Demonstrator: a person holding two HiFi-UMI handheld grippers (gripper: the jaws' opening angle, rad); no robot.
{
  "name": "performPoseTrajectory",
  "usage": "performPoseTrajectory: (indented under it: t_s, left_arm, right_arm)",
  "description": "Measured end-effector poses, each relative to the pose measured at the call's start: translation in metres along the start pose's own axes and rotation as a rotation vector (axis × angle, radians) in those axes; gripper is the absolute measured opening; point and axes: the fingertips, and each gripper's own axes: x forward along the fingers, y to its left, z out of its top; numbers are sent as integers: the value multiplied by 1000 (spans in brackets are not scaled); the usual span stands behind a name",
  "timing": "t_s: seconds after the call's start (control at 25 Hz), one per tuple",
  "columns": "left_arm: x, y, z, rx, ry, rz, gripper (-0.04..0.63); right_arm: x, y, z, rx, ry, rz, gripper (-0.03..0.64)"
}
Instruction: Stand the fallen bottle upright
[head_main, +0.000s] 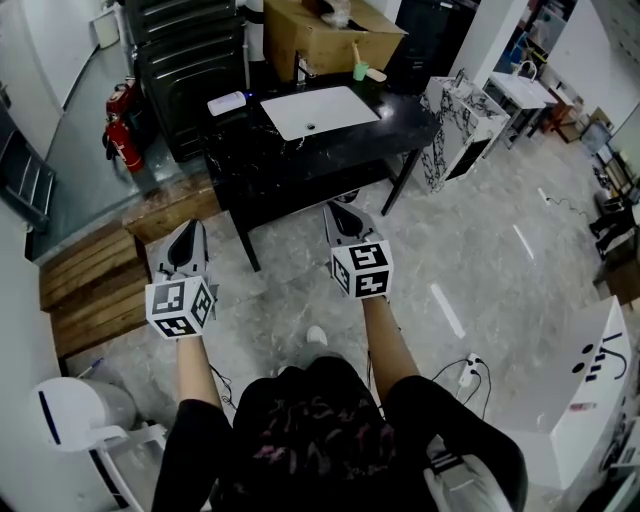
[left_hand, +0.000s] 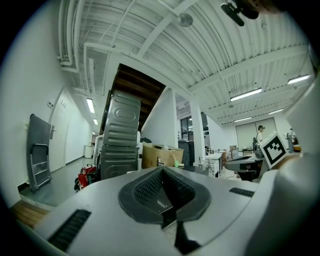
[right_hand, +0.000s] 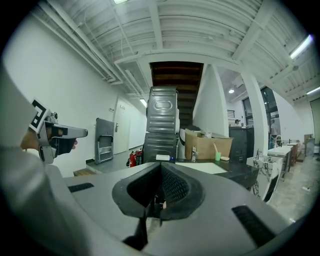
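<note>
A white bottle (head_main: 227, 102) with a blue end lies on its side at the far left of the black marble table (head_main: 270, 160); the right gripper view shows it small as the same white bottle (right_hand: 162, 157). Both grippers hang over the floor in front of the table, well short of the bottle. My left gripper (head_main: 187, 232) points at the table's left front corner, jaws together, nothing between them (left_hand: 162, 170). My right gripper (head_main: 340, 210) sits near the table's front edge, also shut and empty (right_hand: 160, 166).
A white sink basin (head_main: 320, 110), a faucet (head_main: 303, 68) and a green cup (head_main: 360, 71) share the table. Behind stand a cardboard box (head_main: 320, 35) and dark stacked crates (head_main: 190, 50). Fire extinguishers (head_main: 122, 135) and wooden pallets (head_main: 95, 285) lie left; a power strip (head_main: 468, 372) lies right.
</note>
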Motion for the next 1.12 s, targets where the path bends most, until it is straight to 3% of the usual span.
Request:
performPoseTrajectory:
  t_s: [0.56, 1.12]
  left_arm:
    - [88, 31, -15, 24, 35, -3, 15]
    - [267, 79, -29, 19, 108, 40, 15]
  right_arm:
    - [97, -23, -1, 4, 0, 45, 12]
    - [272, -109, -5, 36, 34, 94, 12]
